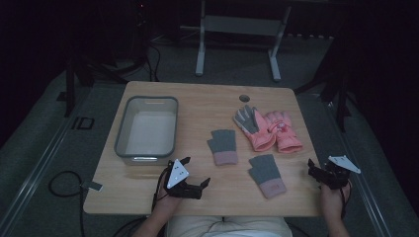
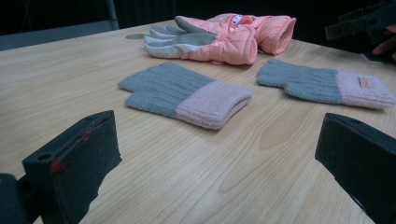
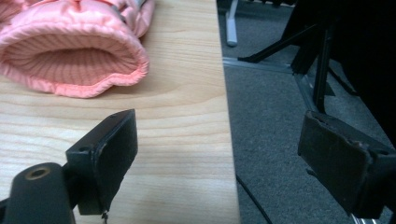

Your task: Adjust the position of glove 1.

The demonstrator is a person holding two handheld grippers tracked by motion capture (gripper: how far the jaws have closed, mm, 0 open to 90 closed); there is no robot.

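Nearest the person's edge of the wooden table [image 1: 207, 98] we logged the left gripper [image 1: 196, 178], held low over bare wood near the front, its jaws spread wide and pinching nothing. In the left gripper view the two black jaws stood far apart with only tabletop between them. The right gripper [image 1: 316, 172] we recorded at the table's right front corner, jaws likewise spread and empty — in the right gripper view one jaw stood over the wood, the other over the grey carpet [image 3: 271, 130] beyond the edge.

Next out, two knit gloves, grey with pink cuffs: the near knit glove [image 1: 267, 175] lay flat between the grippers, closer to the right one, cuff toward the person; the far knit glove [image 1: 223, 146] lay flat a little left and further back, apart from the first.

Beyond these, a pair of pink padded gloves [image 1: 269, 129] lay side by side and touching, one with its grey palm up; an open cuff faced the right gripper.

At the left, a clear plastic tub [image 1: 122, 127] sat well apart from all the gloves.

Furthest — a round grommet hole [image 1: 244, 98] near the back edge.
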